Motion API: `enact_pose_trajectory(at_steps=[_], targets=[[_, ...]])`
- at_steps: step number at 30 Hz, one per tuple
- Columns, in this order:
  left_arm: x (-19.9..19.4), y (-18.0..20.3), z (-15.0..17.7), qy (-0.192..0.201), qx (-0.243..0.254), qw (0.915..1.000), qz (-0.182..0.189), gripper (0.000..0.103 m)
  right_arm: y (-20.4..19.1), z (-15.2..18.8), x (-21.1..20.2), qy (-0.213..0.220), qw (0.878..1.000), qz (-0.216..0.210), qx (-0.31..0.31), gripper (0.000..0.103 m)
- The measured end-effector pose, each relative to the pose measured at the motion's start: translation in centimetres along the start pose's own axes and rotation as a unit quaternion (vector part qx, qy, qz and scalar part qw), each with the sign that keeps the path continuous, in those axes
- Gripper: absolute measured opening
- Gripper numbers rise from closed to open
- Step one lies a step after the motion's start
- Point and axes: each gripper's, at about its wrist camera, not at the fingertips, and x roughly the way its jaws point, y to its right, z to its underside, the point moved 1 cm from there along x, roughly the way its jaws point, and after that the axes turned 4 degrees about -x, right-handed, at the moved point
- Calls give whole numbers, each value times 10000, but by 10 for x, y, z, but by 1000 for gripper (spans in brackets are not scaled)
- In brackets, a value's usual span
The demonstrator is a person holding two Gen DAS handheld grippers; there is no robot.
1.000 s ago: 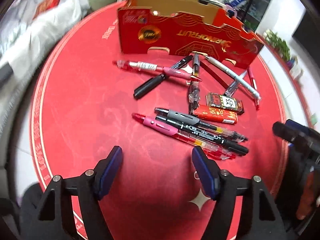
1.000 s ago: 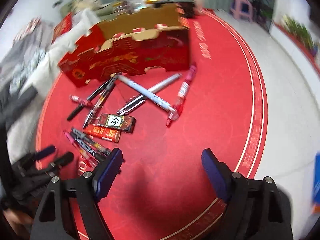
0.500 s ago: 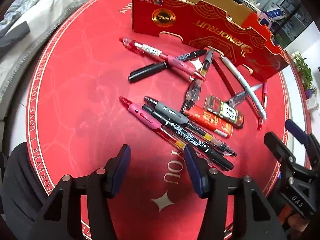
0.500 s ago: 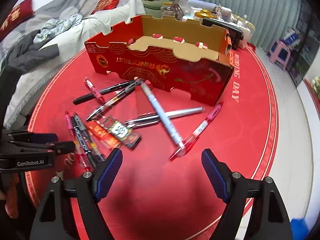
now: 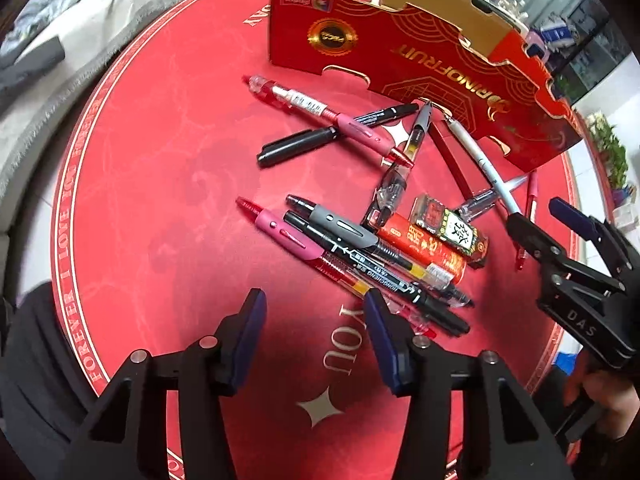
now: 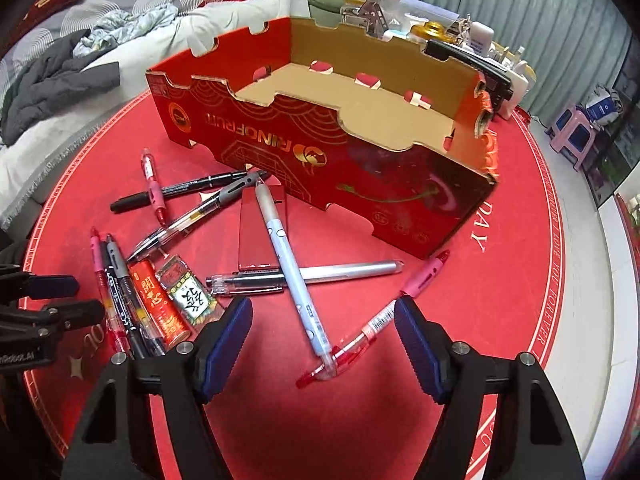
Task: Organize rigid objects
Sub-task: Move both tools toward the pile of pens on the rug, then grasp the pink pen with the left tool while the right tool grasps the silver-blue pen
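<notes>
Both grippers empty right now, jaws wide apart, nothing pinched. Pens scattered flat on the red mat (image 6: 520, 280) in front of the box (image 6: 360, 128), which sits open-topped and looks empty from the right view. Right gripper (image 6: 322, 340) hovering just over the spot where the pale blue pen (image 6: 292, 276) crosses the red pen (image 6: 384, 316), tips of both lying roughly between the fingers. Probably best to go for the blue one first since it sits on top of the red one and also over the silver pen (image 6: 352, 270); grabbing an underneath pen would drag the rest. Worth turning the wrist so the pads close across the barrel, not along it, and pinching near the middle so it doesn't swing. Round slick barrels, so likely to roll or squirt out if caught off-centre. Left gripper (image 5: 314, 338) parked low next to the bundle of three pens (image 5: 360, 256), right pad almost touching the near end of the bundle, the two small red packets (image 5: 436, 240) just behind. Better to take one pen at a time there, starting with the pink-grip pen (image 5: 288, 236) on the outer edge. Then up over the box wall and drop inside.
</notes>
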Motion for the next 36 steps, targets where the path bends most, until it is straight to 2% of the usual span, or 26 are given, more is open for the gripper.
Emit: enact_pose_trajectory(at_steps=[5, 6, 7, 11, 13, 15, 17, 19, 20, 22, 24, 26, 29, 30, 31, 32, 33, 36], targets=[[7, 26, -13, -67, 2, 9994, -340, 57, -7, 2, 6, -48, 10000, -23, -22, 75], [7, 27, -14, -89, -79, 9996, -260, 57, -7, 2, 6, -44, 10000, -18, -25, 75], [7, 24, -16, -98, -276, 9996, -8, 57, -7, 2, 5, -28, 10000, -5, -19, 75], [9, 18, -24, -136, -621, 9976, 271, 57, -2, 2, 3, 13, 10000, -21, 79, 75], [11, 24, -27, -147, -514, 9985, 126, 57, -1, 2, 3, 12, 9999, -24, 115, 75], [11, 36, -29, -87, -285, 9995, -99, 61, 1, 1, 5, 5, 9998, -60, 182, 75], [12, 47, -34, -144, -314, 9988, -339, 80, 2, 0, 5, 27, 9997, -97, 210, 75], [18, 44, -37, -193, -462, 9979, -413, 92, 1, -2, 3, 76, 9997, -118, 192, 75], [22, 39, -38, -178, -465, 9979, -422, 95, 0, -3, 2, 108, 9997, -128, 186, 75], [24, 38, -40, -190, -399, 9985, -319, 94, 0, -4, -1, 166, 9995, -156, 198, 75], [22, 33, -38, -96, -45, 9993, -357, 87, 1, -5, -3, 202, 9994, -182, 228, 75], [18, 38, -39, -56, 329, 9989, -325, 69, 1, -4, -5, 234, 9991, -218, 275, 75], [13, 22, -35, -256, 310, 9992, -64, 51, 0, -2, -7, 265, 9990, -221, 271, 75], [15, 17, -35, -339, 367, 9986, -145, 42, 0, -2, -8, 274, 9990, -218, 273, 75], [14, 14, -31, -253, 492, 9980, -298, 27, 0, -2, -8, 275, 9990, -226, 287, 75], [14, 13, -29, -182, 717, 9958, -533, 27, 0, -1, -9, 272, 9988, -242, 319, 75], [14, 14, -29, -149, 825, 9948, -579, 27, 0, -1, -9, 276, 9988, -246, 335, 75], [17, 7, -25, -185, 811, 9959, -361, 27, -2, -1, -9, 278, 9986, -250, 367, 75]])
